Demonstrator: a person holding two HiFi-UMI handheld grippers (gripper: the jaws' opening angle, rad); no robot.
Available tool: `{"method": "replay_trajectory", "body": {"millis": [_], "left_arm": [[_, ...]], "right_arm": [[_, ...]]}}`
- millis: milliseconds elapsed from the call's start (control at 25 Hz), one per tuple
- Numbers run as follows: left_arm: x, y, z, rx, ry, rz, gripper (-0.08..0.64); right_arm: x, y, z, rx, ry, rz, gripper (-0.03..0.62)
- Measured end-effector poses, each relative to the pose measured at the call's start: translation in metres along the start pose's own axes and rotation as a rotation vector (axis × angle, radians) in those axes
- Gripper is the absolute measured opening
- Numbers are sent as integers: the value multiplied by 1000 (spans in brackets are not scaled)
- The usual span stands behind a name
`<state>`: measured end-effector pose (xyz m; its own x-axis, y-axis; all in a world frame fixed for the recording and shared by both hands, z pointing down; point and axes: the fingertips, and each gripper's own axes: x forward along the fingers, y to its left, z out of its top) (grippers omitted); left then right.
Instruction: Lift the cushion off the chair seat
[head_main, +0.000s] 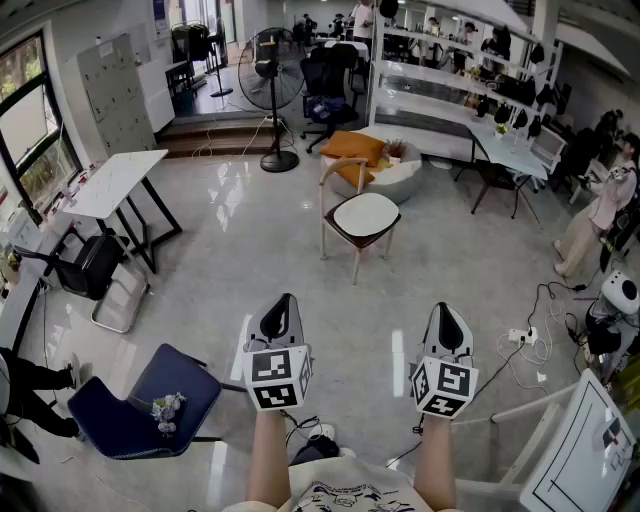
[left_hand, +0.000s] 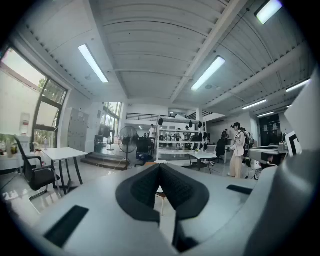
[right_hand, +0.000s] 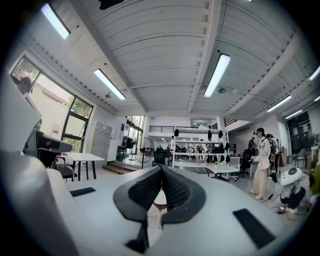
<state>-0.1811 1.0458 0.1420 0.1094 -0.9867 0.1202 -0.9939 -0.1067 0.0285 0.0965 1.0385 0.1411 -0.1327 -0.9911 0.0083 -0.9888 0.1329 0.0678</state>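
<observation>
A round white cushion (head_main: 365, 214) lies on the seat of a wooden chair (head_main: 338, 171) in the middle of the floor, well ahead of both grippers. My left gripper (head_main: 288, 298) and right gripper (head_main: 446, 308) are held side by side in front of me, pointing toward the chair. Both are shut with nothing in them. In the left gripper view the closed jaws (left_hand: 160, 165) hide most of the chair. In the right gripper view a bit of the cushion (right_hand: 159, 198) shows below the closed jaws (right_hand: 161, 168).
A blue chair (head_main: 150, 400) stands at my near left. A white folding table (head_main: 115, 185) and a black office chair (head_main: 90, 265) are further left. A fan (head_main: 272, 80) and orange cushions (head_main: 355, 150) sit behind the chair. A person (head_main: 600, 210), floor cables (head_main: 520, 335) and a white table (head_main: 580, 450) are at right.
</observation>
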Motion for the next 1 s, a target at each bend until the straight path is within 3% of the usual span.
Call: {"method": "replay_trajectory", "body": {"millis": [760, 880, 1000], "left_arm": [[42, 18, -4, -4, 22, -7, 14], [54, 30, -2, -18, 9, -9, 14], [69, 42, 1, -5, -17, -15, 120]], "right_arm": [[41, 4, -11, 9, 38, -9, 12], [54, 10, -12, 31, 34, -7, 77], [68, 16, -15, 46, 33, -21, 123]]}}
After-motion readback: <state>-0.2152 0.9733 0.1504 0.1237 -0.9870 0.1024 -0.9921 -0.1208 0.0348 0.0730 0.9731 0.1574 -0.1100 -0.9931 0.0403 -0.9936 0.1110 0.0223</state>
